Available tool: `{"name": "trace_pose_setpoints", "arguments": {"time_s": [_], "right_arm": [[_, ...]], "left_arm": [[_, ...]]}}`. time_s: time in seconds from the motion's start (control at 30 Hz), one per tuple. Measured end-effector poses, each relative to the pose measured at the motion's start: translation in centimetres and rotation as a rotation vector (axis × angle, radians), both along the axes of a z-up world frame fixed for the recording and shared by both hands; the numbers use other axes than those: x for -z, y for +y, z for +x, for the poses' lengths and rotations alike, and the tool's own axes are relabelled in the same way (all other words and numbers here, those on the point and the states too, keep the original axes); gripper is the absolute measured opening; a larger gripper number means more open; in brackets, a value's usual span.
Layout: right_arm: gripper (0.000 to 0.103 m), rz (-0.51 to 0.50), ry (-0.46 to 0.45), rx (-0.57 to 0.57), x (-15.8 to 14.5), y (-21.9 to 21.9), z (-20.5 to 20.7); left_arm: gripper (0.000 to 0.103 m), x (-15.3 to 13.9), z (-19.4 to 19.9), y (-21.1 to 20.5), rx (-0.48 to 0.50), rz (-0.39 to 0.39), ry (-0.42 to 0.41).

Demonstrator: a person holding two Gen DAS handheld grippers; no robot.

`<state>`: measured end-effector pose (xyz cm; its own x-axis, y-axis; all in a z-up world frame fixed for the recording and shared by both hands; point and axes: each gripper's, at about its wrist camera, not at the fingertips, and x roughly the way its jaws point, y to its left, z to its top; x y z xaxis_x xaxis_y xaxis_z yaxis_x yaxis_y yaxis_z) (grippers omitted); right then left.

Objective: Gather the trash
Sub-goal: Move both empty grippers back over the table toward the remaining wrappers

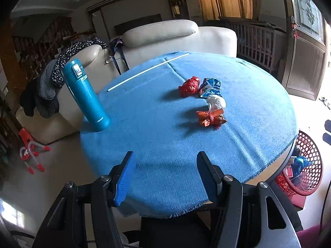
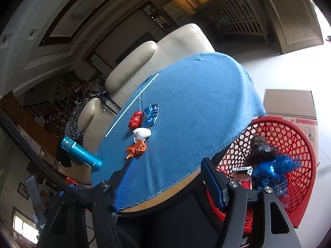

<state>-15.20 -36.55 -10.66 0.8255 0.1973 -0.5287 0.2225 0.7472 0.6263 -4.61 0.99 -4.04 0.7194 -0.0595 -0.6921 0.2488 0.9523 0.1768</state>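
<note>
On the blue-clothed round table [image 1: 144, 124] lie a crumpled red wrapper [image 1: 189, 86], a blue carton piece [image 1: 212, 86], a white crumpled wad [image 1: 217, 101] and an orange-red wrapper [image 1: 211, 118]. The right wrist view shows them too: red wrapper [image 2: 135, 119], blue piece [image 2: 151, 114], white wad [image 2: 141, 133], orange wrapper [image 2: 136, 148]. My left gripper [image 1: 165, 161] is open and empty above the table's near edge. My right gripper [image 2: 167, 167] is open and empty near the table's edge, beside the red mesh basket [image 2: 293, 132].
A teal flask [image 1: 85, 93] stands at the table's left edge. A white straw [image 1: 148, 72] lies across the far side. The red basket [image 1: 310, 150] on the floor at right holds blue [image 2: 273, 169] and dark [image 2: 261, 146] trash. A cream sofa [image 1: 165, 39] is behind, a cardboard box [image 2: 289, 103] beyond the basket.
</note>
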Motion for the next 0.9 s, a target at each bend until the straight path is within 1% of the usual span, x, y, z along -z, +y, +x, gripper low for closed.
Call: {"name": "trace_pose_setpoints", "arguments": {"time_s": [0.17,0.4,0.6,0.8,0.9], "right_arm": [[0.068,0.0,0.003,0.003,0.3,-0.2,0.0],[0.068,-0.016,-0.008,0.009,-0.3,-0.3,-0.2],[0.068,-0.019,-0.018,0.009,-0.6,-0.3,-0.3],[0.068,-0.023,-0.021,-0.002,-0.7,0.2,-0.1],[0.068,-0.018,-0.022,-0.011,-0.6,0.6,0.2]], "left_arm": [[0.062,0.2,0.2,0.0,-0.004,-0.006,0.011],[0.062,0.0,-0.1,-0.3,0.008,-0.003,-0.002],[0.062,-0.7,-0.8,0.1,0.005,0.003,-0.031],[0.062,-1.3,-1.0,0.9,-0.007,-0.004,-0.04],[0.062,-1.6,-1.3,1.4,-0.013,0.006,-0.054]]}}
